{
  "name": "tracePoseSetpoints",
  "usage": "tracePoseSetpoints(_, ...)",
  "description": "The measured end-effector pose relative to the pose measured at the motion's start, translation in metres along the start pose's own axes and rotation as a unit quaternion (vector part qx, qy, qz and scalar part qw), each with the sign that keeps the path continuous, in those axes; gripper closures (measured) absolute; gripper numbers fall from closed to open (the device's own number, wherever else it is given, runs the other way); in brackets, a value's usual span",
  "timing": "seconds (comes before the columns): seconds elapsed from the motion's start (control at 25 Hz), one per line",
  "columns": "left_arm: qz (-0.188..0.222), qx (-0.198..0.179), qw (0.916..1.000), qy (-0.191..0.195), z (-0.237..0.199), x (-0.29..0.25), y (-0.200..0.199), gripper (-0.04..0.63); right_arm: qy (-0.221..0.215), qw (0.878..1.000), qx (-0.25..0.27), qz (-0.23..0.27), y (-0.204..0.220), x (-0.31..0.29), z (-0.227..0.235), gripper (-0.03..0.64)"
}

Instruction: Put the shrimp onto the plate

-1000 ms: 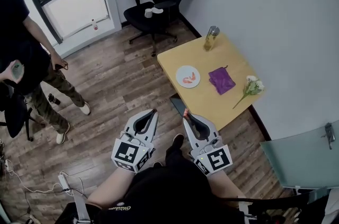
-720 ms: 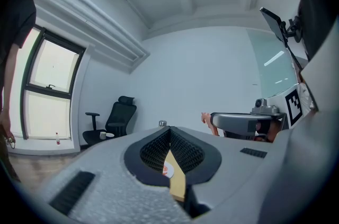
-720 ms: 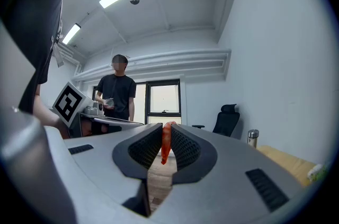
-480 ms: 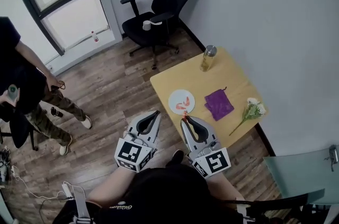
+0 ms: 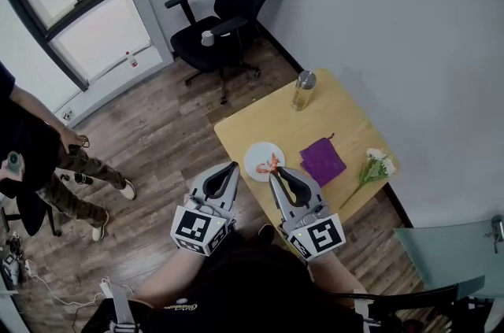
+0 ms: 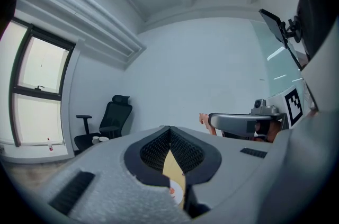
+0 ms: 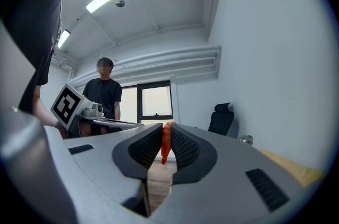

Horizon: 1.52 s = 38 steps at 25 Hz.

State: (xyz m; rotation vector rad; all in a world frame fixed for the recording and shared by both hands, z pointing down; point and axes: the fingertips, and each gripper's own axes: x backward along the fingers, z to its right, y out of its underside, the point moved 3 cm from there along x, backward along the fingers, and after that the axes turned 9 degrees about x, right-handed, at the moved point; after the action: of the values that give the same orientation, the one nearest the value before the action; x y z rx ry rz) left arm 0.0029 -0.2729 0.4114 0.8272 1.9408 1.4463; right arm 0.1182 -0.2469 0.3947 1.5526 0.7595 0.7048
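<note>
Shrimp (image 5: 273, 162) in right gripper (image 5: 272, 173), plate (image 5: 253, 160) beside cloth (image 5: 321, 160)

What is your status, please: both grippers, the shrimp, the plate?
Right gripper shut on shrimp, not yet on plate. Left gripper shut, empty. Nothing blocking the plate.

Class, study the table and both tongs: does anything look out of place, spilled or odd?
Nothing is spilled or broken. The flowers lie flat near the edge of the table rather than in a vase, and one shrimp is off the plate, pinched in the right tongs.
</note>
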Motion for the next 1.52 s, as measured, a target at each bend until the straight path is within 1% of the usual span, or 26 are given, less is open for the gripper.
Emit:
tracePoseSetpoints(0.16,0.000,0.005,0.9999,0.015,-0.018,-0.006,-0.005,0.594,0.022,1.000,0.005,-0.003,-0.005,-0.015,0.000,0.569)
tracePoseSetpoints(0.32,0.006,0.008,0.9997,0.021,-0.034,-0.012,-0.011,0.594,0.032,0.999,0.015,-0.008,-0.006,-0.030,0.000,0.569)
tracePoseSetpoints(0.56,0.007,0.013,0.9996,0.022,-0.056,-0.012,-0.015,0.594,0.027,0.999,0.025,-0.008,-0.010,-0.053,-0.012,0.569)
tracePoseSetpoints(0.92,-0.001,0.020,0.9993,0.031,-0.064,-0.020,-0.011,0.594,0.029,0.999,0.026,-0.023,-0.001,-0.068,-0.005,0.569)
tracePoseSetpoints(1.12,-0.004,0.024,0.9992,0.031,-0.067,-0.026,-0.008,0.594,0.029,0.997,0.035,-0.063,0.025,-0.076,0.008,0.569)
tracePoseSetpoints(1.32,-0.014,0.031,0.9991,0.025,-0.075,-0.029,0.000,0.594,0.032,0.992,0.017,-0.122,0.072,-0.090,0.025,0.569)
tracePoseSetpoints(1.52,-0.021,0.035,0.9990,0.019,-0.081,-0.032,0.008,0.594,0.017,0.984,0.019,-0.178,0.121,-0.103,0.035,0.569)
